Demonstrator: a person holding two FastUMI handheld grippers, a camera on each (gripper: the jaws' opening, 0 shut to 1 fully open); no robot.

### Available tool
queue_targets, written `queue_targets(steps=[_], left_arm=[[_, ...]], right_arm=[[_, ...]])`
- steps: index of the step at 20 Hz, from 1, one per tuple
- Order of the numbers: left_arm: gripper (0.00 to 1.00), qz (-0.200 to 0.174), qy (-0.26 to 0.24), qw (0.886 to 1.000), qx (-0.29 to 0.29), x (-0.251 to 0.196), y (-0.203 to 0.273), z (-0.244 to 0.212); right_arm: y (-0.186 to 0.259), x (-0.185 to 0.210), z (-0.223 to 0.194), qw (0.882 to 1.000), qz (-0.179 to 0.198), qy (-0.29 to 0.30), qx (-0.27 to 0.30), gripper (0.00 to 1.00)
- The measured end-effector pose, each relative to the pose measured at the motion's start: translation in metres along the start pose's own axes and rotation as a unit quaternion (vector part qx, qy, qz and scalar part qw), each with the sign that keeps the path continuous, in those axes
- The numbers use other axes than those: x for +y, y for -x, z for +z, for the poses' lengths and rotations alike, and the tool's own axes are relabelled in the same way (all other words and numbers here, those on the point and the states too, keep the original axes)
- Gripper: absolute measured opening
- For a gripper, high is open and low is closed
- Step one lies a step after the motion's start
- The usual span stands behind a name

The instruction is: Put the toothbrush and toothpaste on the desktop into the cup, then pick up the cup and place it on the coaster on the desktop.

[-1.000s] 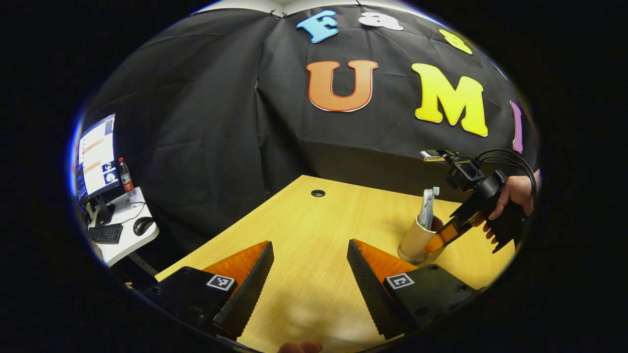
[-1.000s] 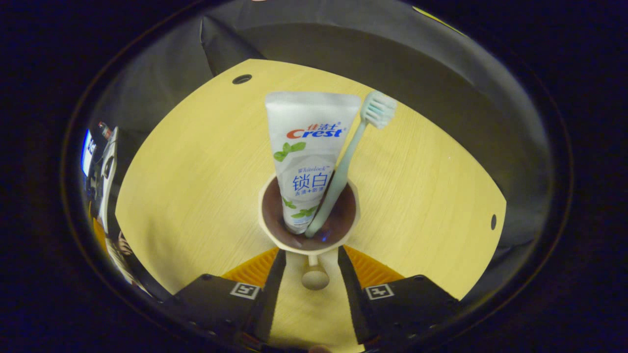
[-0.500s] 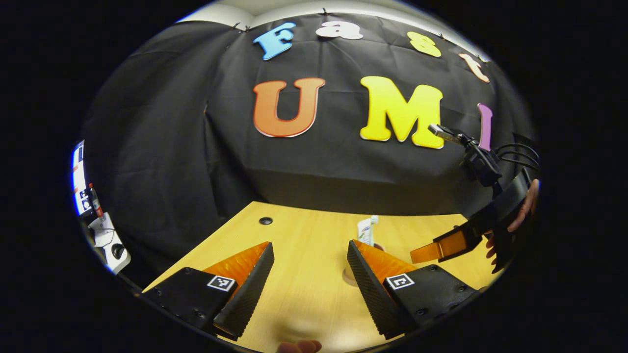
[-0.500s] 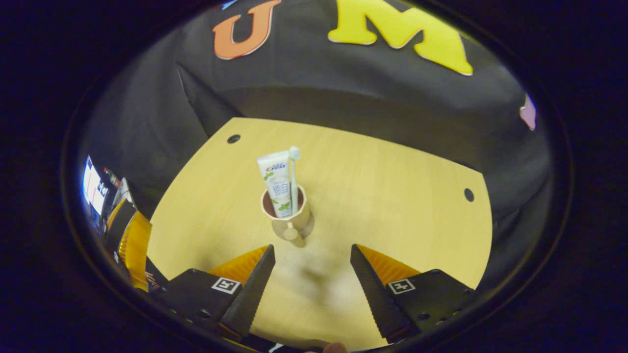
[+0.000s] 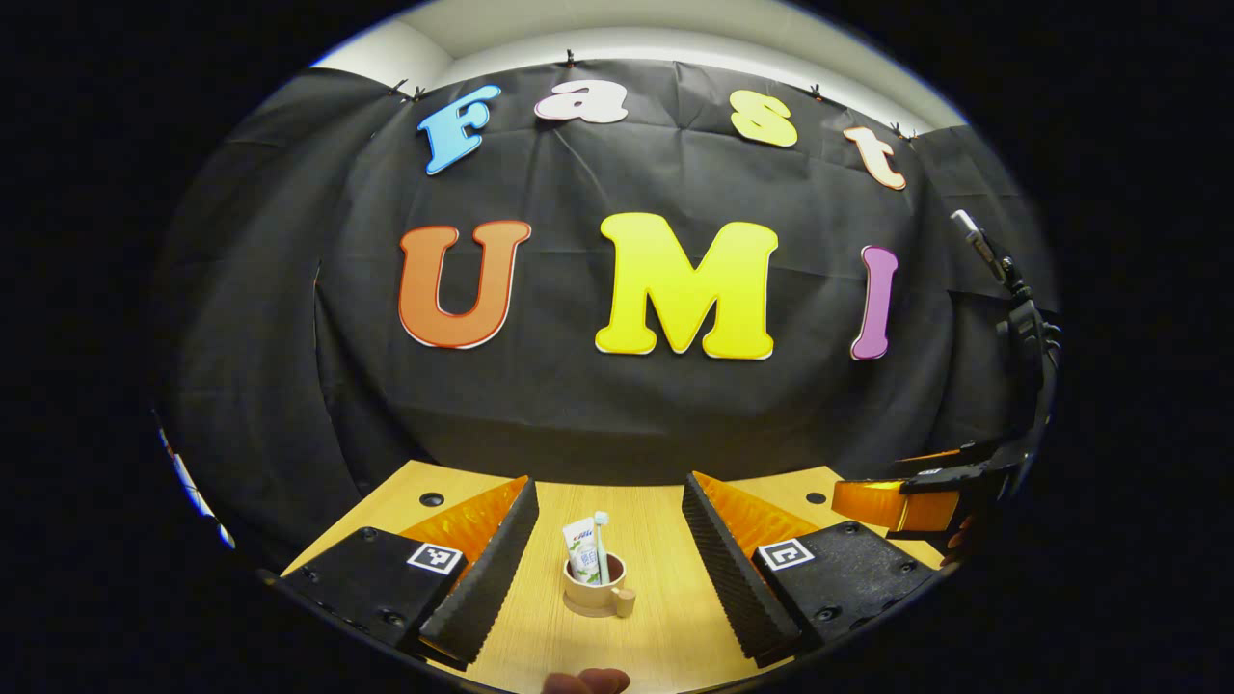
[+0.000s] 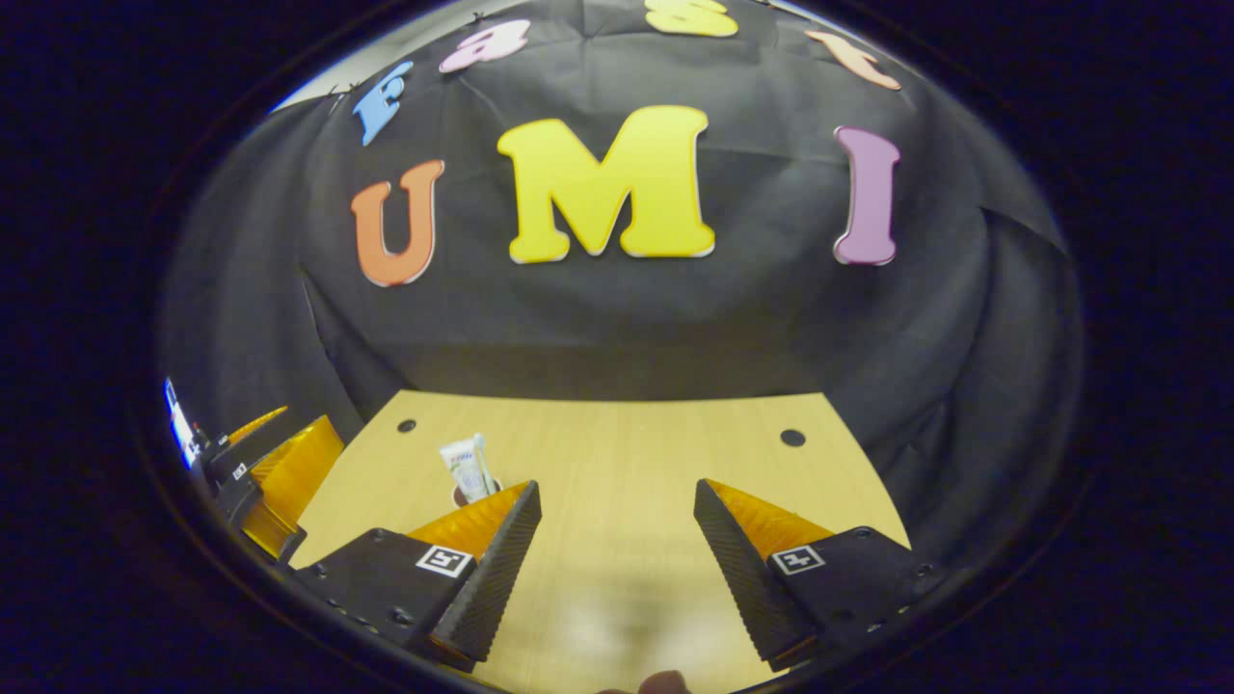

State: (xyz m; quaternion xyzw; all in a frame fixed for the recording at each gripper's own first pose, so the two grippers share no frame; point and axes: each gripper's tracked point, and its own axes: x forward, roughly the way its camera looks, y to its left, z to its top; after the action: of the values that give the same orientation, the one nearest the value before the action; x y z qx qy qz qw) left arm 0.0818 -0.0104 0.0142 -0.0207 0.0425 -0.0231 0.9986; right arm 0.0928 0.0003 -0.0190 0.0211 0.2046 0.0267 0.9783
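Cup (image 5: 593,590) stands upright on the surface (image 5: 665,617), toothpaste (image 5: 581,560) and toothbrush (image 5: 601,546) inside, dead ahead between the left claw (image 5: 607,569) fingers. Both claws gape empty; right claw (image 6: 617,569) sits farther off, cup to its left.

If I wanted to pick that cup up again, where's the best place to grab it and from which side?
Judging by the left gripper view, the cup stands upright with its handle jutting toward the camera. Close on the handle from this near side; toothpaste and toothbrush crowd the top.
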Motion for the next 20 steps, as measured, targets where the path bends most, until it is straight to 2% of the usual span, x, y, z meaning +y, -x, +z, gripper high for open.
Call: queue_targets(steps=[1, 3, 4, 7, 10, 13, 14, 19, 20], left_arm=[[0.95, 0.003, 0.002, 1.0, -0.008, -0.002, 0.0, 0.01], [0.95, 0.007, 0.004, 1.0, -0.021, -0.009, 0.002, 0.022], [0.95, 0.009, 0.001, 1.0, -0.025, -0.011, 0.004, 0.026], [0.95, 0.018, -0.001, 0.999, -0.028, -0.009, 0.014, 0.024], [0.95, 0.024, 0.004, 0.999, -0.026, -0.007, 0.017, 0.022], [0.95, 0.03, -0.003, 0.999, -0.03, -0.003, 0.019, 0.024], [0.95, 0.032, -0.006, 0.999, -0.031, -0.001, 0.021, 0.025], [0.95, 0.035, -0.007, 0.999, -0.03, 0.0, 0.024, 0.024], [0.95, 0.035, -0.007, 0.999, -0.029, -0.001, 0.025, 0.022]], right_arm=[[0.009, -0.006, 0.01, 1.0, -0.008, 0.003, -0.03, 0.96], [0.024, -0.01, 0.026, 0.997, -0.016, 0.015, -0.08, 0.94], [0.03, -0.01, 0.033, 0.995, -0.016, 0.022, -0.1, 0.96], [0.044, -0.009, 0.043, 0.99, -0.015, 0.033, -0.139, 0.96], [0.048, -0.006, 0.042, 0.989, -0.01, 0.032, -0.147, 0.94], [0.049, 0.001, 0.038, 0.989, -0.003, 0.038, -0.144, 0.96], [0.049, 0.003, 0.039, 0.989, -0.002, 0.038, -0.145, 0.94], [0.051, 0.008, 0.037, 0.989, 0.001, 0.042, -0.144, 0.99], [0.053, 0.008, 0.037, 0.988, 0.001, 0.044, -0.145, 0.94]])
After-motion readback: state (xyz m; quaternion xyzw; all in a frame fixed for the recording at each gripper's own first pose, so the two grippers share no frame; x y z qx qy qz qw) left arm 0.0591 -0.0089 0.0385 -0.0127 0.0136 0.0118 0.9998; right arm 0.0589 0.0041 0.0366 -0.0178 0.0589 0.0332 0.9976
